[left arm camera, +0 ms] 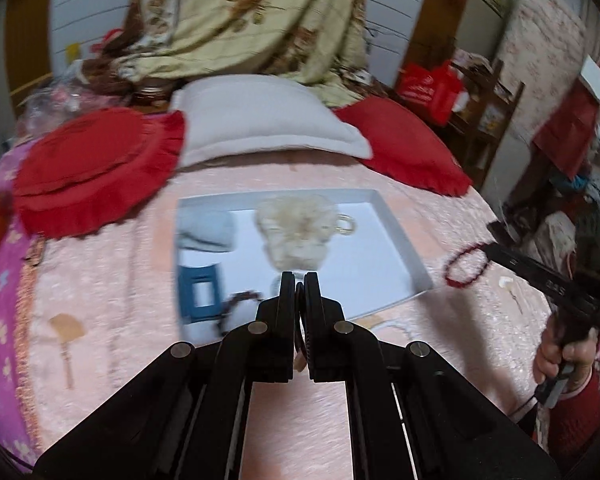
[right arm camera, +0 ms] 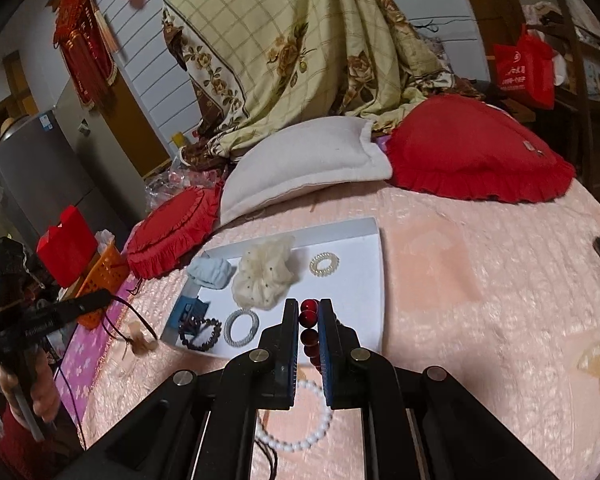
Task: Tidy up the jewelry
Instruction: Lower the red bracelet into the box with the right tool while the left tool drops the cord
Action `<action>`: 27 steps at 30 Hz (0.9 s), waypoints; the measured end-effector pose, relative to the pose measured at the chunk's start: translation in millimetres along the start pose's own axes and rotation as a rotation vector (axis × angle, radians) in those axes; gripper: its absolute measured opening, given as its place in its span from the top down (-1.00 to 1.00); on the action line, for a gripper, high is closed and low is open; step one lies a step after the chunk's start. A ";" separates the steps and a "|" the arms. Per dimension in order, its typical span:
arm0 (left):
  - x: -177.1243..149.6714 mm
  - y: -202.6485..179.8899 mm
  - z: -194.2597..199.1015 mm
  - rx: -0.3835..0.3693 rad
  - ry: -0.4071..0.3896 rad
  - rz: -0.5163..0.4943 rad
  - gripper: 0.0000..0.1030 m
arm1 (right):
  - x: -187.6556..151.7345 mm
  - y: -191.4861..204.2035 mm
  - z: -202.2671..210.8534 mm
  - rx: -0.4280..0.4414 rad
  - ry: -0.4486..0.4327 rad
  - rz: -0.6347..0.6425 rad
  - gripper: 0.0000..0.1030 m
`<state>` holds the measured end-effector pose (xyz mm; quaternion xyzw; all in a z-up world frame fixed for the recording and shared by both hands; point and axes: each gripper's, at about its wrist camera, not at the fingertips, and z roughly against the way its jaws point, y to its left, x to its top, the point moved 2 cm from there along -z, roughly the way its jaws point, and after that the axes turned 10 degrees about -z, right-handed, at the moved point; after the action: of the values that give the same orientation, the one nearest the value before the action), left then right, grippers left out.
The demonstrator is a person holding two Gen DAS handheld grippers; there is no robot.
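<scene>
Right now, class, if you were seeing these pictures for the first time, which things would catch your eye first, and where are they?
The red bead bracelet stands out first, clamped in the right gripper just above the near edge of the white tray. On the tray, a fluffy cream scrunchie sits in the middle among smaller hair ties. Behind it, two bright red cushions flank a white pillow on the pink bedspread.

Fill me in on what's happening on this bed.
A person is sorting jewelry into a white tray on the pink bedspread. The right gripper is shut on a red bead bracelet, held near the tray. The left gripper is closed on a dark cord necklace with a pale pendant. Scrunchies, coil hair ties and a dark bead bracelet already lie in the tray; a white bead bracelet remains on the bedspread.
</scene>
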<state>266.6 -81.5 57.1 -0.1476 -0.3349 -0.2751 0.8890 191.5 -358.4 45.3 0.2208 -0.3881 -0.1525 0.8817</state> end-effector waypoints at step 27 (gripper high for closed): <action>8.1 -34.6 -167.9 -0.063 0.206 0.118 0.94 | 38.7 -42.7 -154.1 -0.105 0.170 -0.068 0.83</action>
<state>337.6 -187.5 -57.6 -0.1659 -0.2235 -0.2466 0.9283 328.4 -370.2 -45.1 0.1998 -0.2955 -0.1833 0.9161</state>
